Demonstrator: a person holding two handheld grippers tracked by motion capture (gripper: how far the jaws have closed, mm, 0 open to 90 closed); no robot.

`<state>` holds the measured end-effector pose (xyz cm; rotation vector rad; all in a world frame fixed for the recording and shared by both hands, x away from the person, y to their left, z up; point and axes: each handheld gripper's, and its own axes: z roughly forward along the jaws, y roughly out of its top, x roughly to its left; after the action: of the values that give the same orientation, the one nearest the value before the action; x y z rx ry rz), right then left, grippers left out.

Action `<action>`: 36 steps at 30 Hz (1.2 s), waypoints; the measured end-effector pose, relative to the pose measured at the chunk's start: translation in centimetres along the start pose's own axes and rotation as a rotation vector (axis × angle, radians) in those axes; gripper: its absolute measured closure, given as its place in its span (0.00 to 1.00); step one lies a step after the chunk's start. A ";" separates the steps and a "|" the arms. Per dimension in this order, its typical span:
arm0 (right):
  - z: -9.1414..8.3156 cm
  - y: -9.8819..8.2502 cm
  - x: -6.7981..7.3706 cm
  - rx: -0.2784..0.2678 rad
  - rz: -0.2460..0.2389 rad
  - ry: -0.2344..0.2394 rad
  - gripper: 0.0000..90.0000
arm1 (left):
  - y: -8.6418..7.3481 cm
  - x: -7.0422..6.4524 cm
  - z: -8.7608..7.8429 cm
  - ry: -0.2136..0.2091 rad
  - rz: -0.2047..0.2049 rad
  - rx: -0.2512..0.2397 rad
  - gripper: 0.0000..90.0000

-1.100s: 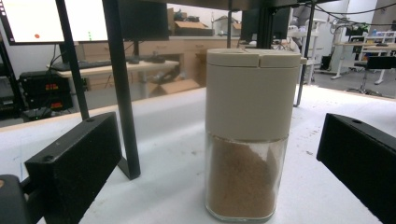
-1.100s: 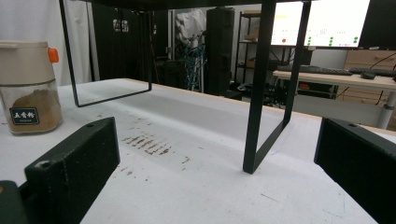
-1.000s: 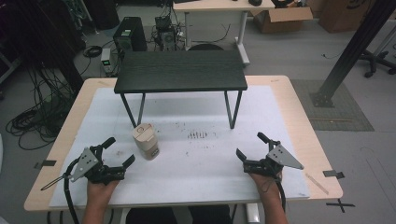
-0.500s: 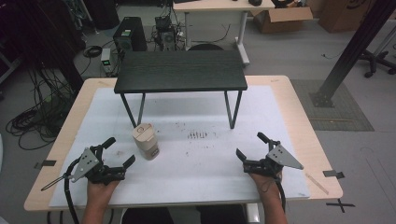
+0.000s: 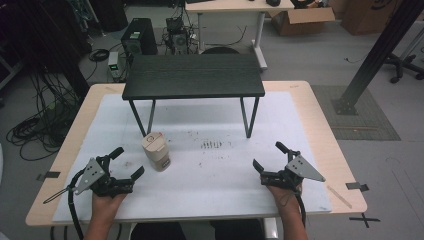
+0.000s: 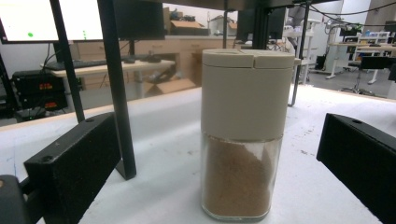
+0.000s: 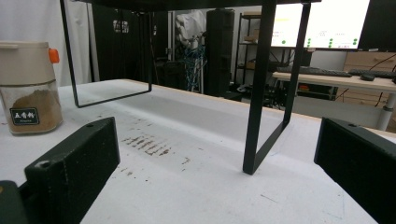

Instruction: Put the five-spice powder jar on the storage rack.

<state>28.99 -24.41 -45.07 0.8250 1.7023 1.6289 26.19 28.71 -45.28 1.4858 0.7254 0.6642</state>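
White table (image 5: 215, 175), spice jar (image 5: 156, 151), black stand (image 5: 194, 76)

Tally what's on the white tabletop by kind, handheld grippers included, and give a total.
Spice jar with beige lid and brown powder: 1
Black raised shelf on thin metal legs: 1
Handheld grippers: 2, the left gripper and the right gripper, both with jaws open and holding nothing
Total: 4
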 end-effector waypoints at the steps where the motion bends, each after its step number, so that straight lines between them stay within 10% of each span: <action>1: 0.0 0.0 0.0 0.000 0.001 0.000 0.00 | 0.1 -0.1 -0.1 -0.004 -0.004 -0.005 0.00; 36: -0.1 0.0 0.0 -0.009 0.003 0.002 0.00 | 2.0 -1.3 2.8 -0.042 0.001 0.084 0.00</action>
<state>28.95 -24.48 -45.09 0.8229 1.6942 1.6388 27.66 25.87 -43.34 1.5722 0.7283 0.6077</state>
